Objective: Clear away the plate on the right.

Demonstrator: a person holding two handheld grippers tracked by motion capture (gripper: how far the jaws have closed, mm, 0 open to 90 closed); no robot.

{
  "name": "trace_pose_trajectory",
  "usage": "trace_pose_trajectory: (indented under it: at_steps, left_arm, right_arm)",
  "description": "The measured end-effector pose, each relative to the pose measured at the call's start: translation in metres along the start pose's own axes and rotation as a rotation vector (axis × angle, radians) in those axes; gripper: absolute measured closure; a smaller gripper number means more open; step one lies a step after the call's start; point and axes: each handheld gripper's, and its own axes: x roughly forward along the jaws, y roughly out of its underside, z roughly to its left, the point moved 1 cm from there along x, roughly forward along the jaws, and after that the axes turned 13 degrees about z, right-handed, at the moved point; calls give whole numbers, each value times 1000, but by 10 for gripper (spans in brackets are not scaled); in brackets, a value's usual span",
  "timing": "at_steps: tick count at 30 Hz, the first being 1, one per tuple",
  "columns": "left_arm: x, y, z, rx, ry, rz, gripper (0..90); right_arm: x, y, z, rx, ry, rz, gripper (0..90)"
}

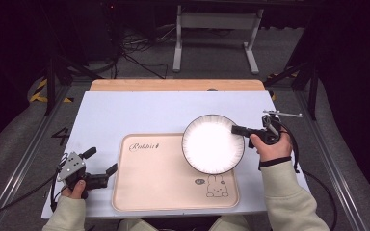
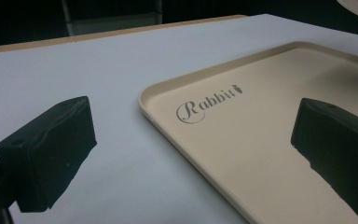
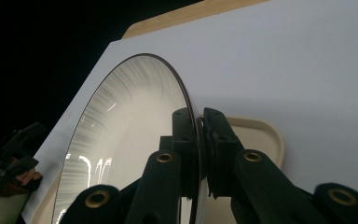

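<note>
**Plate pinched by its rim above the tray**

We start at the right gripper (image 1: 237,129): its two black jaws are clenched on the rim of the white plate (image 1: 213,144), one pad on each face of the edge. In the right gripper view the rim runs straight down between the jaws, dark-edged, with fine grey streaks fanning inward across the glossy white surface (image 3: 121,140). From above, we see the plate held over the far right corner of the beige tray (image 1: 164,187), part of it reaching past the tray's edge over the pale tabletop (image 1: 139,110). Whether it touches the tray we cannot tell. The right hand (image 1: 270,147) grips the tool from the plate's right side, a cream sleeve behind it.

Moving outward, the tray carries the word "Rabbit" (image 1: 144,146) near its far left corner and a small rabbit drawing (image 1: 215,186) near its near right corner.

The left gripper (image 1: 101,166) sits at the table's near left, just beside the tray's left edge, well apart from the plate. Its jaws stand released with nothing between them; in the left gripper view they frame the tray's corner (image 2: 168,88) and the lettering.
</note>
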Motion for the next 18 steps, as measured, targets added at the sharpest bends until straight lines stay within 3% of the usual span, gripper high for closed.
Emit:
trace_pose_trajectory:
  at_steps: [9,18]
  left_arm:
    - [0,0,0,3,5,7,3]
    - [0,-1,0,3,-2,15,3]
  right_arm:
    - [29,-2,24,-38,-58,57,848]
    - [54,-2,37,-39,-104,105,848]
